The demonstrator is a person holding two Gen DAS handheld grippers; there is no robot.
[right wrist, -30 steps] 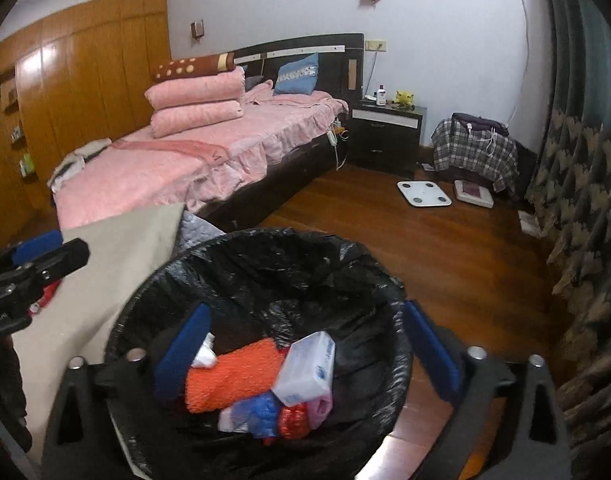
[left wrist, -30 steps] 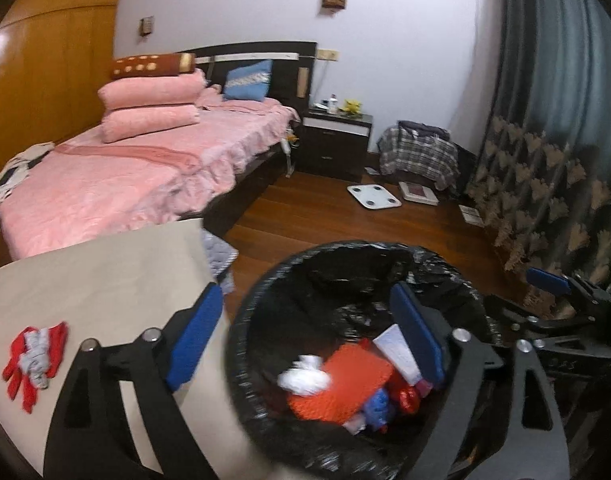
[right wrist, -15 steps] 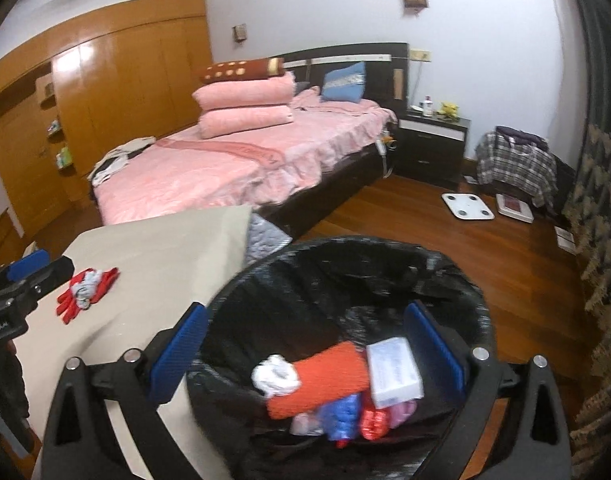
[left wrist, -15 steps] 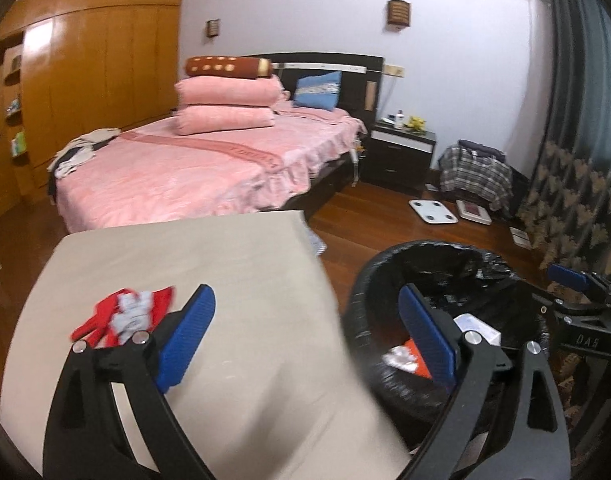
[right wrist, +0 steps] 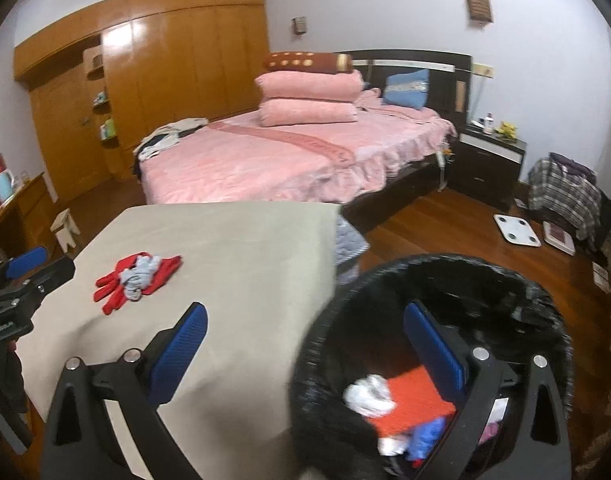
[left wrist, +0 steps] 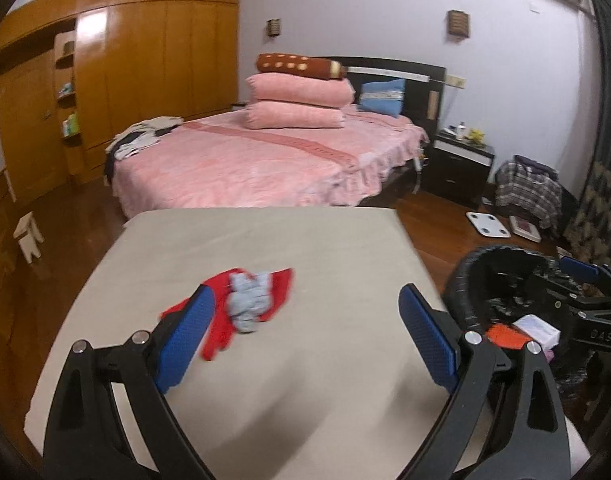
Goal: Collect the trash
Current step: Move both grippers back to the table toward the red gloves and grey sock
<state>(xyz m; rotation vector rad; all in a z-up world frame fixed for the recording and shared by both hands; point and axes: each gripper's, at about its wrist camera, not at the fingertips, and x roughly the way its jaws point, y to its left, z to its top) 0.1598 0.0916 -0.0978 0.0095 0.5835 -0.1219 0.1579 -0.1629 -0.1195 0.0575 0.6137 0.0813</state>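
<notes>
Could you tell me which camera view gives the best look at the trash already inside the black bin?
The right wrist view: it looks down into the black bin, showing the orange item and white wad. The left wrist view catches only the bin's edge at far right.

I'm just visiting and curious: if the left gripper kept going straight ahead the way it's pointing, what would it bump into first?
Probably the beige table top. The left gripper is open and tilted down toward it. The red and grey scrap lies just left of centre, by the left fingers, so it might be brushed; depth is unclear.
</notes>
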